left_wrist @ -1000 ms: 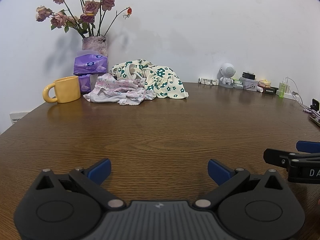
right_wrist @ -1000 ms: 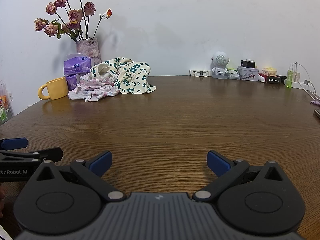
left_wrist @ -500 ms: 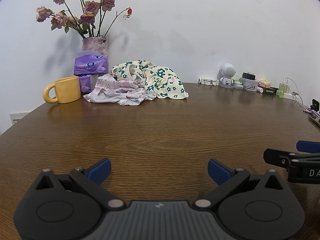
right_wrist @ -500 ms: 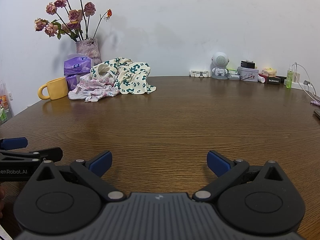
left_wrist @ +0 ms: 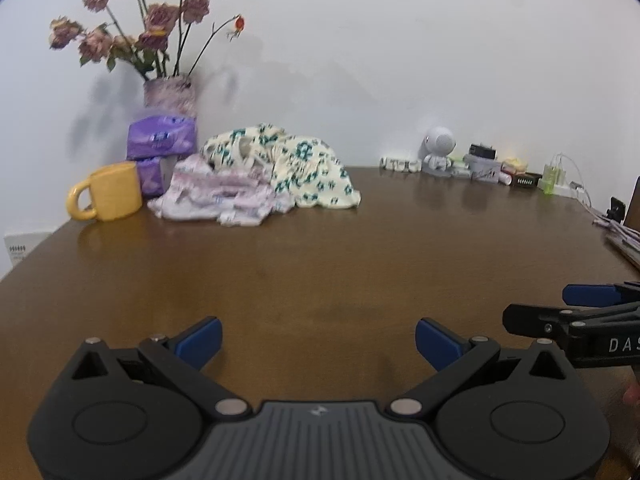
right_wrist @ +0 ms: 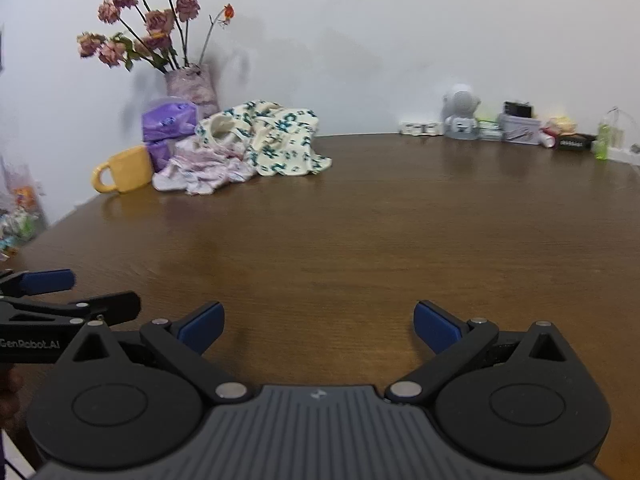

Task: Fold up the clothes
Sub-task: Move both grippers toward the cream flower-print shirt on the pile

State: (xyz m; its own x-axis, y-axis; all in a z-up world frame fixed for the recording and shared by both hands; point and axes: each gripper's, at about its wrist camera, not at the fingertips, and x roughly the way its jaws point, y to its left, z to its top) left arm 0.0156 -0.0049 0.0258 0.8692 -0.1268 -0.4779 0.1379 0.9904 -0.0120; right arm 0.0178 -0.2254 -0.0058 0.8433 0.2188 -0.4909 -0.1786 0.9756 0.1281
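Left wrist: clothes (left_wrist: 256, 178) far beyond left gripper (left_wrist: 318, 342)

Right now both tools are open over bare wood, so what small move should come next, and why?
Probably reach the left tool forward toward the pink garment. Both it and the right tool are open and hold nothing, and the clothes lie crumpled at the table's far side beside the mug, the floral garment partly on top.

Bench (left_wrist: 320, 272), far left corner: two heaped garments (left_wrist: 260, 180) — one overlapping the other; mug (left_wrist: 116, 191) to their left; tissue packs (left_wrist: 162, 142) behind, vase (left_wrist: 170, 92) behind those. Far right edge, along the wall — small items (left_wrist: 480, 164) in a row.
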